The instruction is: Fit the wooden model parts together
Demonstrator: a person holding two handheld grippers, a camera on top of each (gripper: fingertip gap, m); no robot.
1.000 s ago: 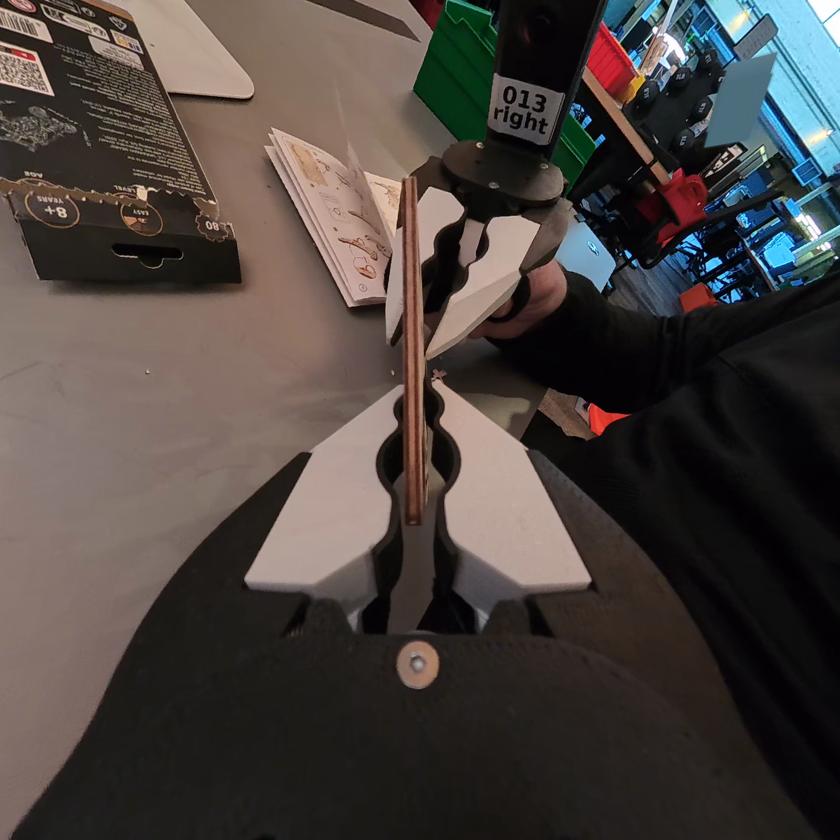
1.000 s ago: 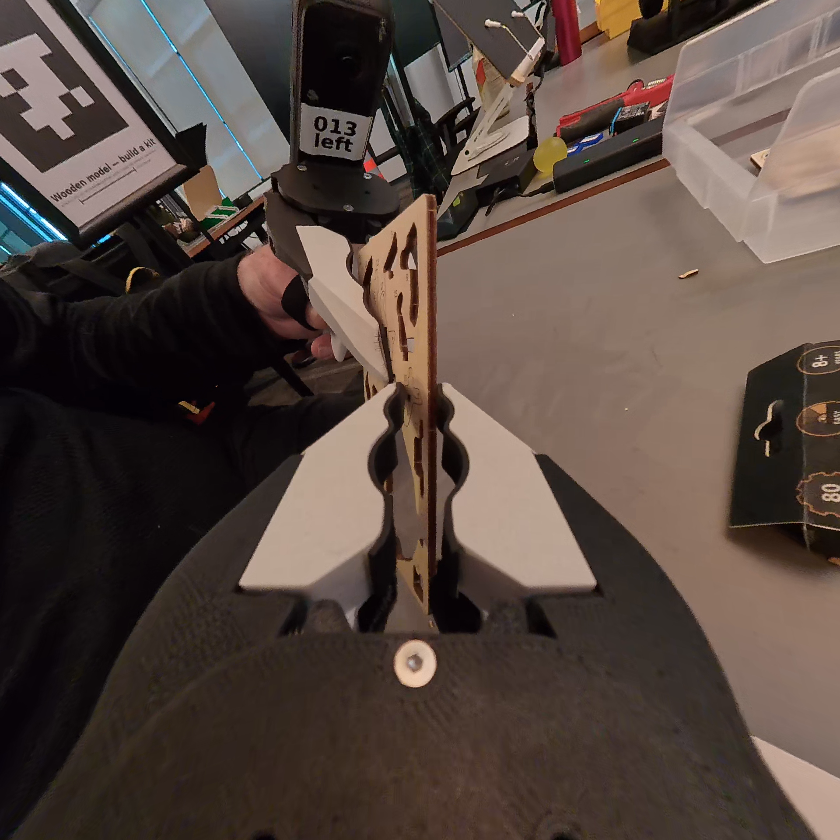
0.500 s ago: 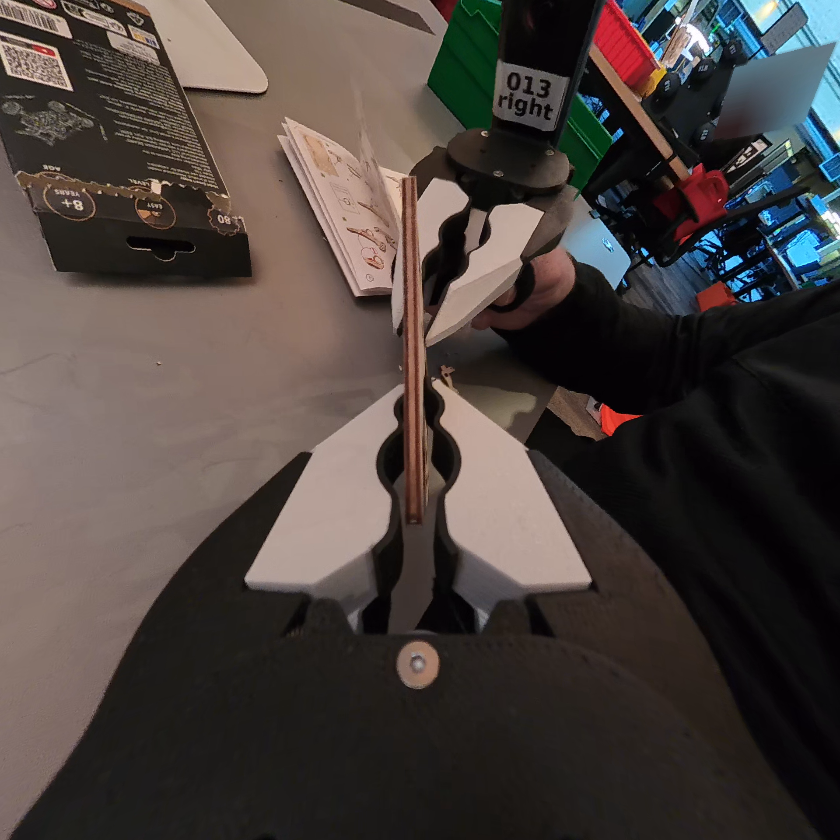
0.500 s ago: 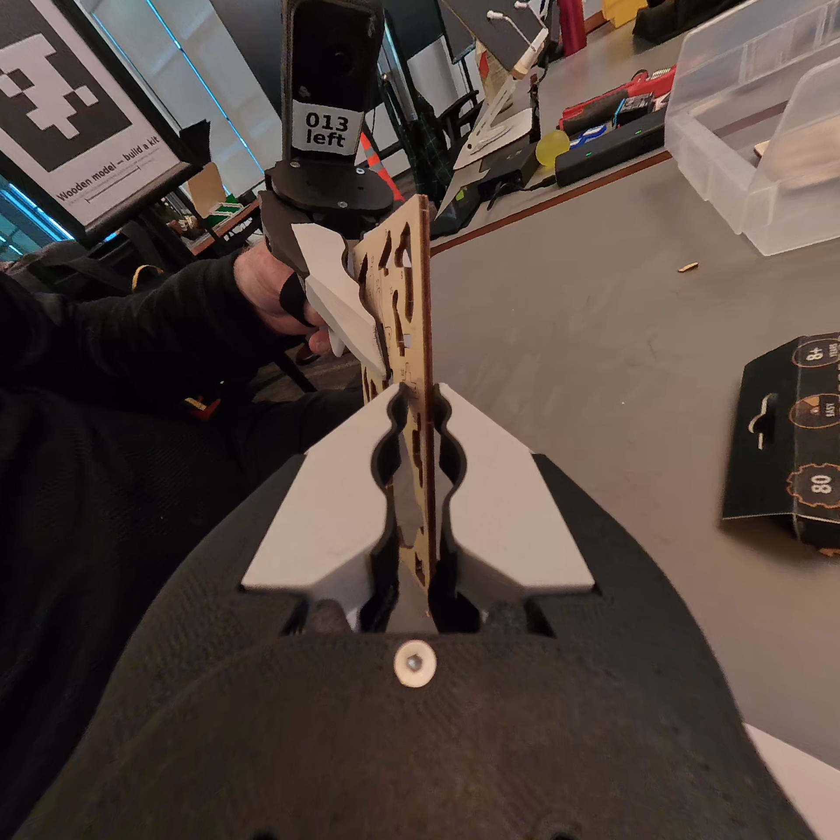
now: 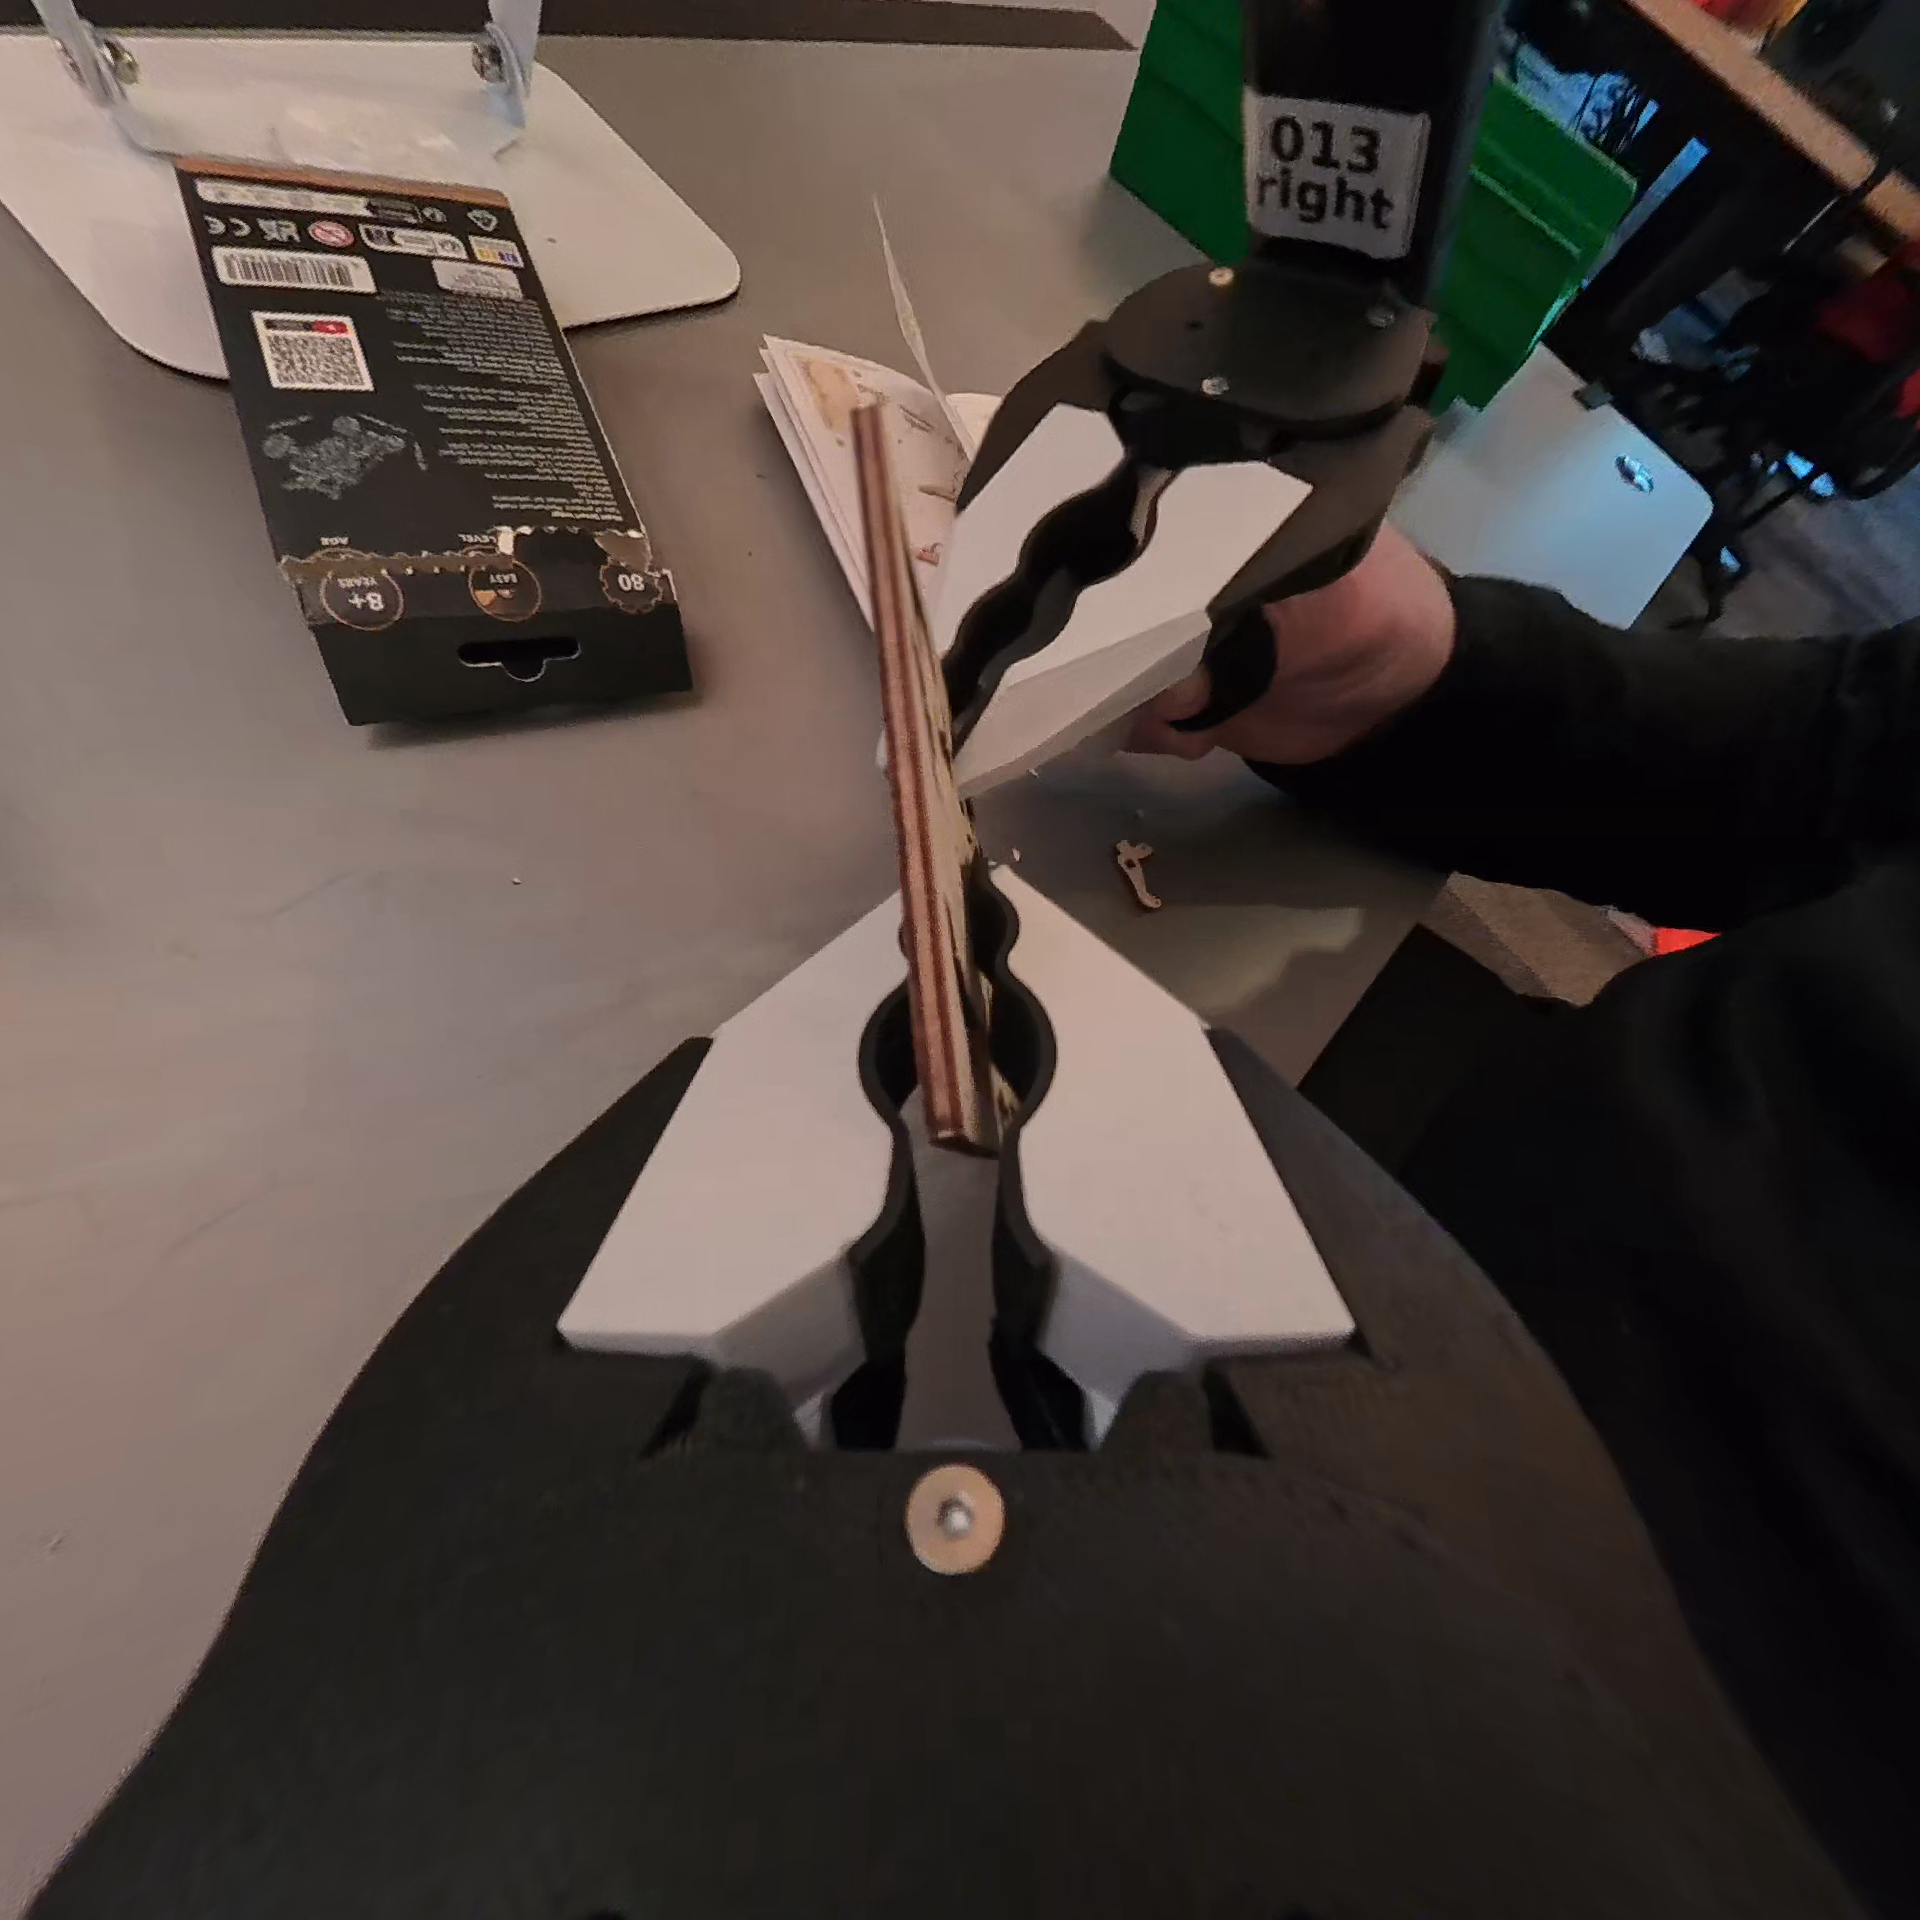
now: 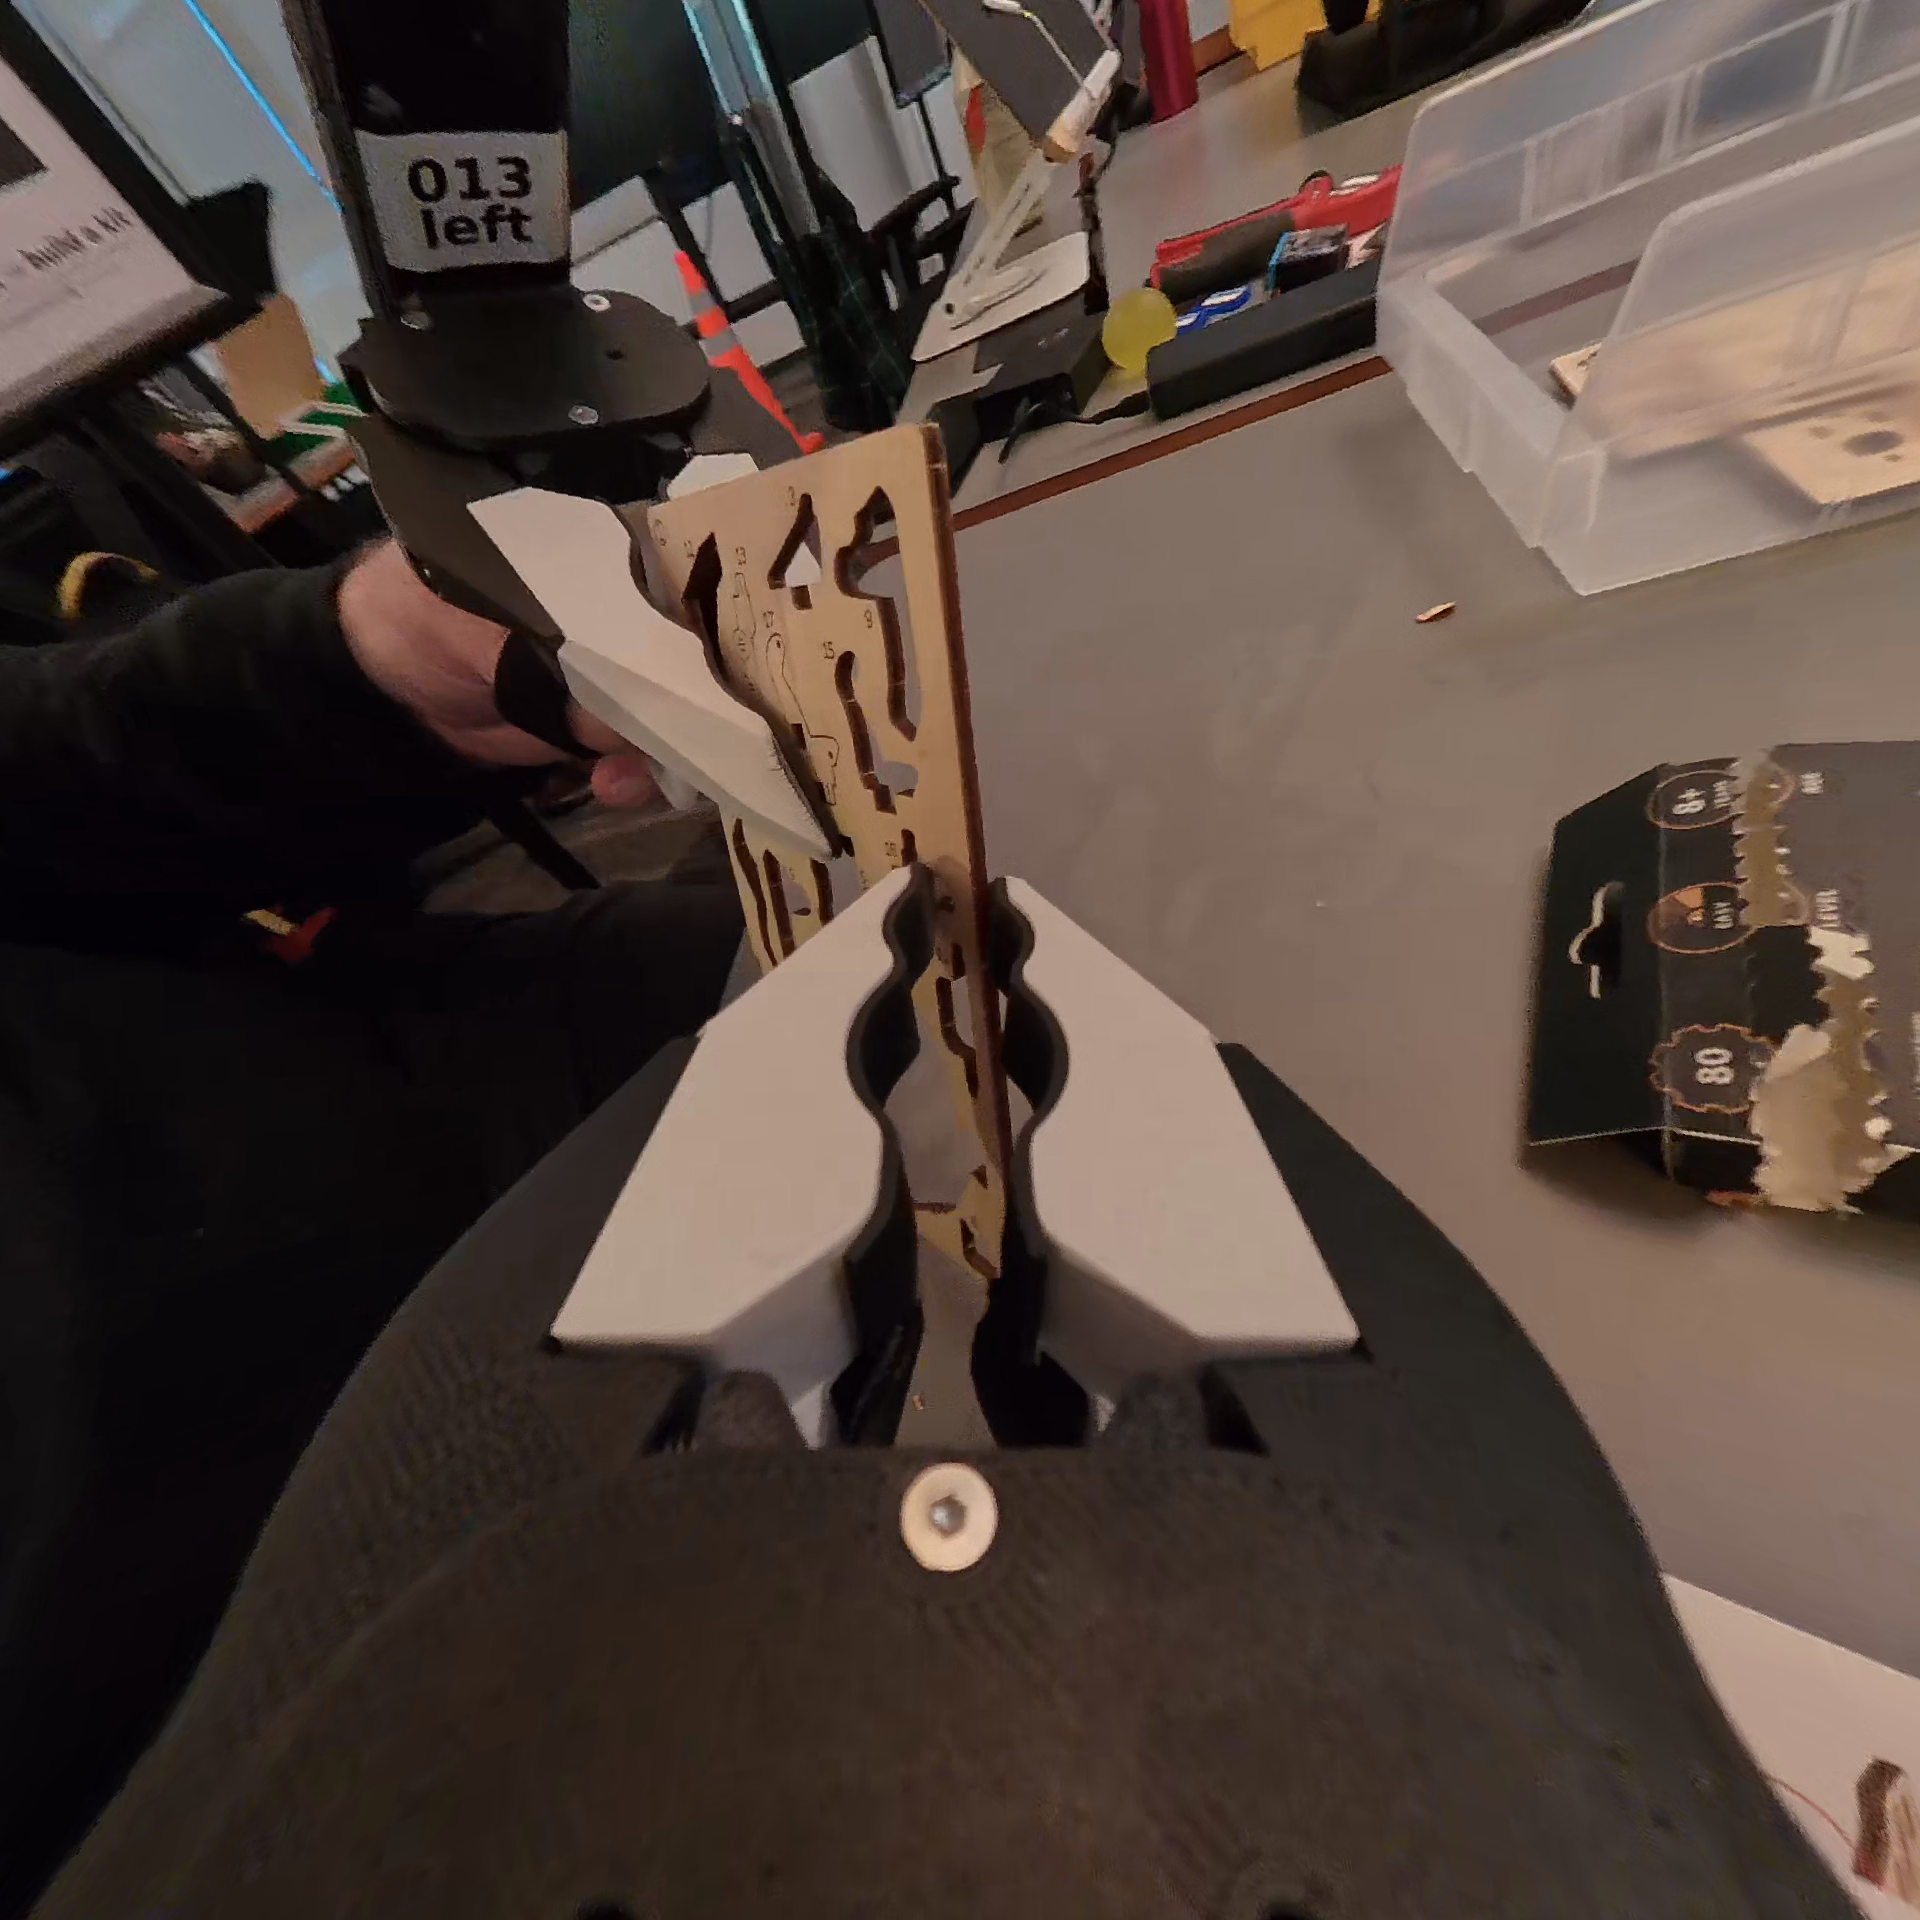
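1. The left gripper (image 5: 948, 914) has its white fingers pinching the thin, pale laser-cut plywood parts sheet (image 6: 831, 665), held upright on edge above the grey table (image 5: 312, 987).
2. The right gripper (image 6: 956, 883) clamps the same sheet from the opposite end.
3. On the table lie a small loose wooden piece (image 5: 1138, 871), an open instruction booklet (image 5: 831, 436) and a torn black cardboard box (image 5: 436, 447).

Black cardboard box (image 5: 436, 457) lies flat on grey surface (image 5: 260, 987), torn open at 1 end. Open instruction booklet (image 5: 831, 436) near it. Clear plastic bin (image 6: 1662, 291) well apart. Green crate (image 5: 1174, 135) at the far edge.
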